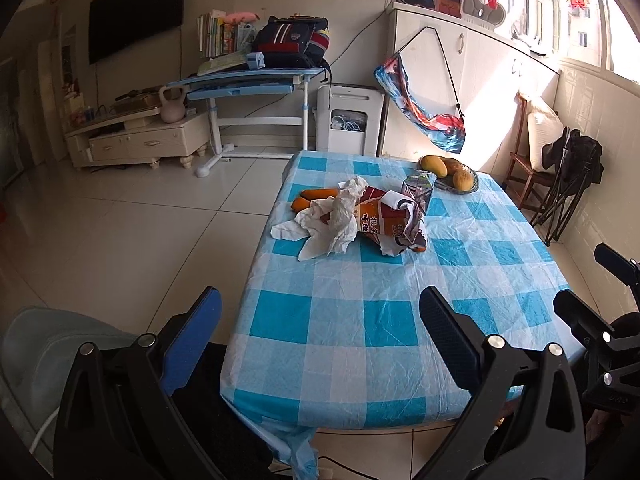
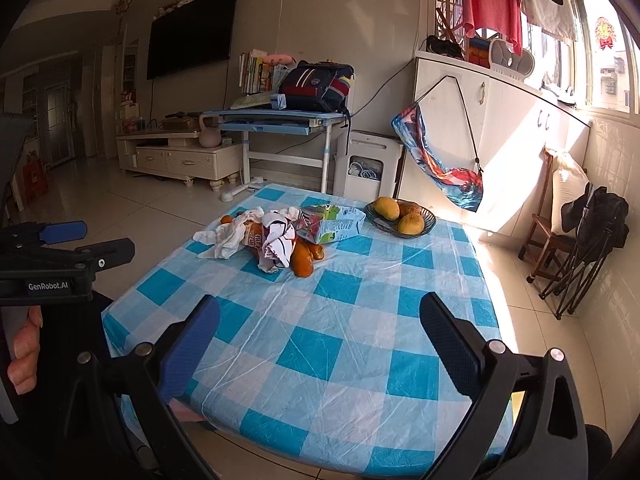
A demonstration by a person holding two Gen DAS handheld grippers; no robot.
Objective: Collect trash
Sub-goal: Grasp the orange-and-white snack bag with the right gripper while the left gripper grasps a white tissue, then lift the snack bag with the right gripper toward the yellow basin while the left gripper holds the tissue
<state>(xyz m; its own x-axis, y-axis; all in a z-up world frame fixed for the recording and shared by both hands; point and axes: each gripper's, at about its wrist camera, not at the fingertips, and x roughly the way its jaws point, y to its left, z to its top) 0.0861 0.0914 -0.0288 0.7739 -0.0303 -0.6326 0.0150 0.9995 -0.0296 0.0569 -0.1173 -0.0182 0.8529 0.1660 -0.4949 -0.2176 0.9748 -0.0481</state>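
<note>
- Crumpled white tissues (image 1: 332,220), a torn orange snack wrapper (image 1: 380,216) and a juice carton (image 2: 332,224) heap near my table's (image 1: 360,320) far edge.
- My left gripper (image 1: 320,344) and right gripper (image 2: 320,344): jaws wide, empty.

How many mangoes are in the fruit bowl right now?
3. In the bowl at the table's far right: one mango on the left, one at the front, one behind, partly covered. More could be hidden underneath.
</note>
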